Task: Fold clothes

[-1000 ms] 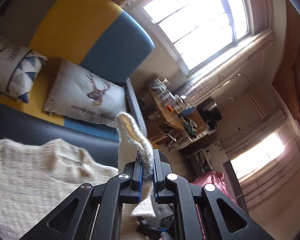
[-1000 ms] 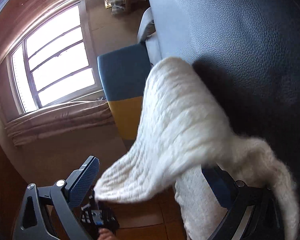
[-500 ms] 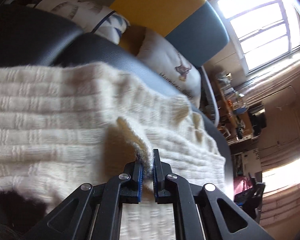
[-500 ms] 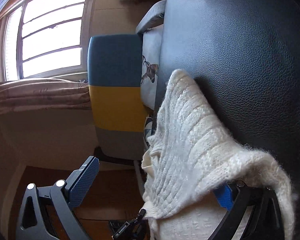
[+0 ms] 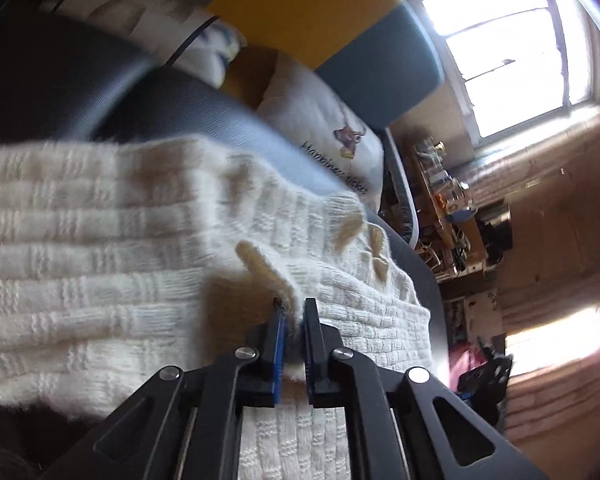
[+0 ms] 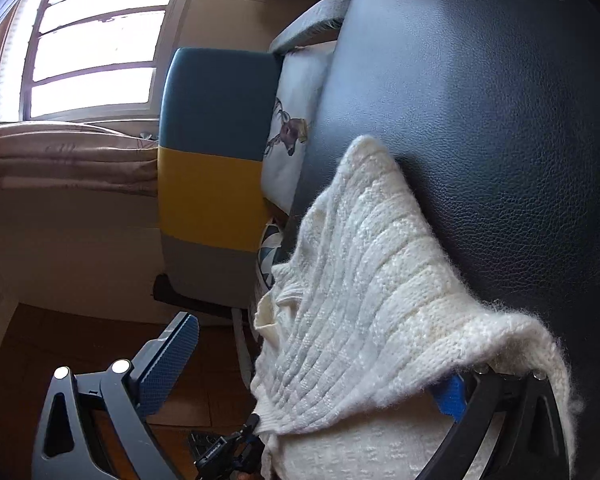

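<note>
A cream knitted sweater lies spread on a black leather surface. My left gripper is shut on a fold of the sweater's edge, low over the fabric. In the right wrist view the same sweater lies folded over on the black leather surface. My right gripper is open. Its left finger hangs free over the floor. Its right finger is draped by the sweater's fuzzy edge.
A sofa back in blue, yellow and grey stands beyond the leather surface, with a deer-print pillow and a triangle-pattern pillow. A cluttered desk and bright windows lie at the right. Wooden floor lies below.
My left gripper carried the sweater edge down from mid-air and over the spread fabric. The sweater settled flatter on the leather. My right gripper stayed open with fabric draped on it.
</note>
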The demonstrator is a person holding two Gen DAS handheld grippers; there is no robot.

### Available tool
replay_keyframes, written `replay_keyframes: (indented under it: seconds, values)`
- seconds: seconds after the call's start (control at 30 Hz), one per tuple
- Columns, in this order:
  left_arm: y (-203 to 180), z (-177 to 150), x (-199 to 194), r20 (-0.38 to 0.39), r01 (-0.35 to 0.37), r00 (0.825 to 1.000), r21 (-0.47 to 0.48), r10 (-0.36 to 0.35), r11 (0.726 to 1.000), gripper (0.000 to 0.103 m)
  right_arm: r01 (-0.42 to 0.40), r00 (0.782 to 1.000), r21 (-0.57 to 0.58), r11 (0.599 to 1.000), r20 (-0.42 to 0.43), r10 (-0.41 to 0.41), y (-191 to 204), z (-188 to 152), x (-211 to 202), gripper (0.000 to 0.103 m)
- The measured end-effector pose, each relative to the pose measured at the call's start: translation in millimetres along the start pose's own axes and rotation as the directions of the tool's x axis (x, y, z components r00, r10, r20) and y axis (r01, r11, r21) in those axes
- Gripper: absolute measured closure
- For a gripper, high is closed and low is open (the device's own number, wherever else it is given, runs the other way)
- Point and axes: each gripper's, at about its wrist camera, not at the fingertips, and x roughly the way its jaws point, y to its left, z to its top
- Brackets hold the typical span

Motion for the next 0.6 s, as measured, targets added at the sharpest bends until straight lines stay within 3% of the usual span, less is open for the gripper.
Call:
replay_keyframes:
  seconds: [0.1,0.13,0.2,0.27,0.4,0.53,0.6]
  values:
    - [1,-10,6,-0.029,-0.176,0.984,0.051,0.178,0.983,0.096,0.045,0.999,-0.002,0.999,0.004,-0.045,-9,1,-7,0.000]
    - [7,-12,7,-0.036,-0.200,0.979,0.042,0.202,0.979,0.096,0.040,0.999,0.010,0.999,0.001,-0.040,-14,1,-8,0.000]
    - [16,-15,4,-0.035,-0.190,0.981,0.002,0.190,0.982,0.094,0.011,1.000,0.021,1.000,-0.002,-0.011,-18,2,-14,0.000]
    - [16,-15,-5,-0.022,-0.202,0.979,-0.025,0.201,0.979,0.092,0.036,0.999,0.019,0.999,-0.015,-0.035,-18,1,-21,0.000]
    - [4,-13,-32,0.068,-0.266,0.962,-0.008,0.266,0.964,0.090,0.056,0.998,0.013,0.998,-0.026,-0.056,-22,-2,-44,0.000]
    - [-20,-10,-42,0.114,-0.196,0.975,0.023,0.192,0.980,0.089,0.016,0.999,-0.023,1.000,-0.033,-0.016,-11,-5,-63,0.000]
    - [-36,-12,-28,0.093,-0.186,0.979,0.067,0.179,0.980,0.089,-0.028,0.998,-0.055,0.998,-0.058,0.024,3,-8,-58,0.000]
